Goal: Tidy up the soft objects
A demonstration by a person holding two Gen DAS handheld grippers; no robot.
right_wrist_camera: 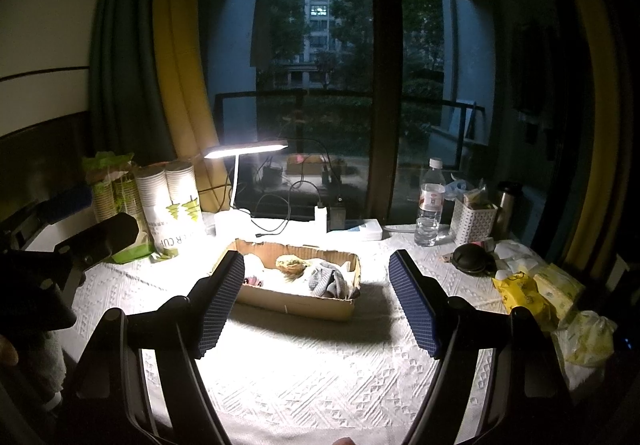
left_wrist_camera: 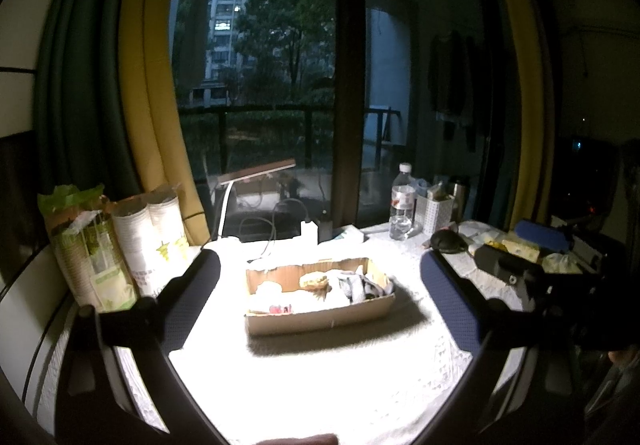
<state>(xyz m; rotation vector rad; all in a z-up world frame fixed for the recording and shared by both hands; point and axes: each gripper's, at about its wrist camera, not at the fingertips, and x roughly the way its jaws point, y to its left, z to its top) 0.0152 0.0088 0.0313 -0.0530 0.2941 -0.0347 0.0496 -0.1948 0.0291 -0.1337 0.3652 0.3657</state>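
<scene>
While both my left jaws [left_wrist_camera: 320, 273] and right jaws [right_wrist_camera: 316, 281] stand spread and empty, the cardboard box [right_wrist_camera: 296, 301] of soft cloths [right_wrist_camera: 326, 279] sits mid-frame on the bench [right_wrist_camera: 320, 373].

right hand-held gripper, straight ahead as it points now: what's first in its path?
Likely the cardboard box. The right hand-held gripper is open and empty, aimed slightly down at the box's near wall; only bare tablecloth lies between. Depth is unclear.

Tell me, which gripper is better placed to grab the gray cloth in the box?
Probably right. The right gripper is open, with the gray cloth just ahead between its fingers. The left gripper is open too, but the box looks farther away.
</scene>
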